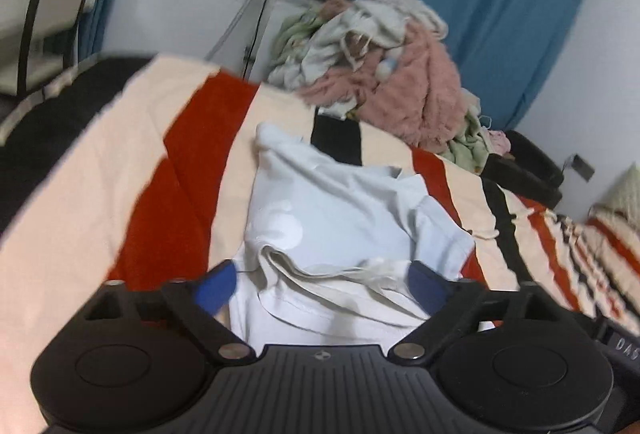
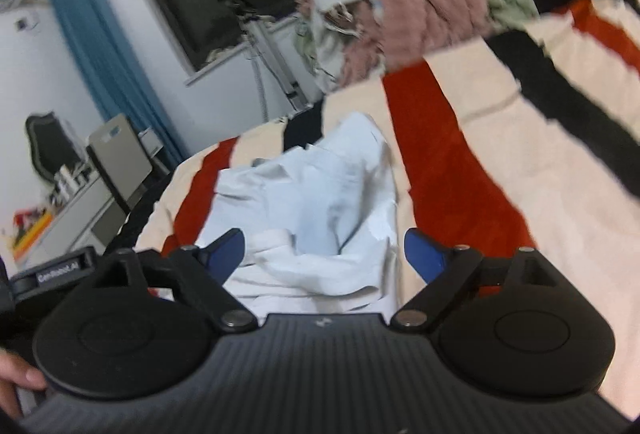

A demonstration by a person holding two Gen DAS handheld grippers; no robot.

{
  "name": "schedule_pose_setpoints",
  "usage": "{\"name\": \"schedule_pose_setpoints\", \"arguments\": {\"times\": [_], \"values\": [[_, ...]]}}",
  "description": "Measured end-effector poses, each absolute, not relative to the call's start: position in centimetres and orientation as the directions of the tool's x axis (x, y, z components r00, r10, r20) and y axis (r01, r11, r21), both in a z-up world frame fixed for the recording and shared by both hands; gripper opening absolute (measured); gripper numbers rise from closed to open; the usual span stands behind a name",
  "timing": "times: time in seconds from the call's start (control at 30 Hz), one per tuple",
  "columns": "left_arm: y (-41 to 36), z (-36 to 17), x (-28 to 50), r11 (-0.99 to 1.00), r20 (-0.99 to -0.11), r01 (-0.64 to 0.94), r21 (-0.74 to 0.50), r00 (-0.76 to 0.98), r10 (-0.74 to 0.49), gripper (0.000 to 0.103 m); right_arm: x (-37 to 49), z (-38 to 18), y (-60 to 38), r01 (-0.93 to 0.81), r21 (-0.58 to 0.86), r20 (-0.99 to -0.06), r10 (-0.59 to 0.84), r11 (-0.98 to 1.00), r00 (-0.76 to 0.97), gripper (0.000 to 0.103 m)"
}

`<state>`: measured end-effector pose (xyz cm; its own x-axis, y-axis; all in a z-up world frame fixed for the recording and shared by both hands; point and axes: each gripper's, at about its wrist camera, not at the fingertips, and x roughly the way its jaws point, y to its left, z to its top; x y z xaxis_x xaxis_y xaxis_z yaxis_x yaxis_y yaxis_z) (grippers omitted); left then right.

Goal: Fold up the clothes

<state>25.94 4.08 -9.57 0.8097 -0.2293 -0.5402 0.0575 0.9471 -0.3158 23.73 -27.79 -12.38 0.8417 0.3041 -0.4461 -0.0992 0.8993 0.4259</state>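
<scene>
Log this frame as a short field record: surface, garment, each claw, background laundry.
surface: striped blanket, cream, red and black
garment: pale blue shirt, crumpled, not yet folded
left claw: open, near edge of the shirt between its fingers
right claw: open, over the shirt's bunched near edge
background laundry: clothes pile, pink and greenish-white, at the blanket's far end, apart from the shirt
image quality: motion blur in both views

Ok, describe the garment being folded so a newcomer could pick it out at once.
Start at the striped blanket, cream with red and black bands. The pale blue shirt lies rumpled in its middle, just ahead of both open grippers. Unlike the pink and green laundry pile at the far end, it lies alone and is plain, smooth cloth.
</scene>
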Motion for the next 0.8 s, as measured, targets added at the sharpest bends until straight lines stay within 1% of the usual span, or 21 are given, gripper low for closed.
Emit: {"name": "schedule_pose_setpoints", "arguments": {"times": [0.13, 0.17, 0.3, 0.5, 0.6, 0.67, 0.8], "values": [[1.2, -7.1, 21.4, 0.978, -0.481, 0.145, -0.149, 0.854, -0.199, 0.103, 20.3, -10.4, -27.6, -0.127, 0.353, -0.401, 0.272, 0.927, 0.875, 0.088], [0.6, -6.7, 20.3, 0.981, -0.47, 0.156, -0.119, 0.861, -0.194, 0.103, 19.5, -10.2, -27.7, -0.127, 0.345, -0.395, 0.266, 0.93, 0.879, 0.088], [-1.0, -5.7, 16.3, 0.981, -0.46, 0.188, -0.047, 0.868, -0.188, 0.103, 15.6, -9.0, -27.8, -0.129, 0.305, -0.376, 0.244, 0.943, 0.894, 0.088], [-1.9, -5.0, 11.5, 0.98, -0.426, 0.197, -0.008, 0.886, -0.182, 0.102, 10.8, -7.8, -27.5, -0.138, 0.224, -0.329, 0.208, 0.965, 0.921, 0.088], [-1.7, -4.7, 10.0, 0.981, -0.415, 0.193, -0.03, 0.89, -0.188, 0.103, 9.5, -7.5, -27.5, -0.132, 0.212, -0.312, 0.195, 0.968, 0.93, 0.088], [-1.5, -4.6, 9.3, 0.981, -0.416, 0.187, -0.054, 0.889, -0.192, 0.103, 9.1, -7.6, -27.5, -0.129, 0.229, -0.309, 0.198, 0.965, 0.93, 0.088], [-0.9, -4.8, 8.7, 0.978, -0.436, 0.177, -0.108, 0.876, -0.207, 0.103, 9.1, -7.8, -27.2, -0.129, 0.214, -0.309, 0.193, 0.968, 0.931, 0.088]]}}
